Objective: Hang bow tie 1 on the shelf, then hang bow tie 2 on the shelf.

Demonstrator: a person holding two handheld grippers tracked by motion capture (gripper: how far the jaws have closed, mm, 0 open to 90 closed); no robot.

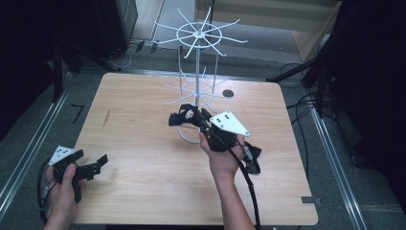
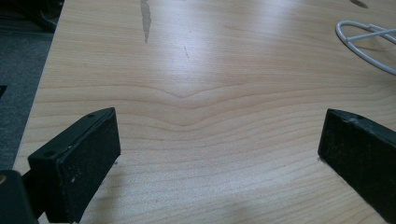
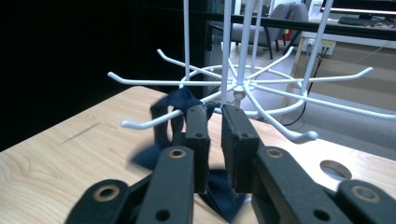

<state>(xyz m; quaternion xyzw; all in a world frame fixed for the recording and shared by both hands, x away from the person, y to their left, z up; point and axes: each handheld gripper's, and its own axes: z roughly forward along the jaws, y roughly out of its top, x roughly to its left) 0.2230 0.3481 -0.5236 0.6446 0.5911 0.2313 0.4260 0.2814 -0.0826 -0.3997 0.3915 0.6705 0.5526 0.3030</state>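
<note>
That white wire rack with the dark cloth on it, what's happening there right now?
The right gripper is at the white wire rack, hanging a dark cloth strap over one of the lower prongs. Its jaws stand slightly apart, with no cloth visibly pinched between them. The left gripper waits wide open over bare table near the left edge.

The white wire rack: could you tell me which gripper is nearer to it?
Right. The right gripper is at the white wire rack, beside its lower arms; the left gripper rests near the table's near-left corner.
</note>
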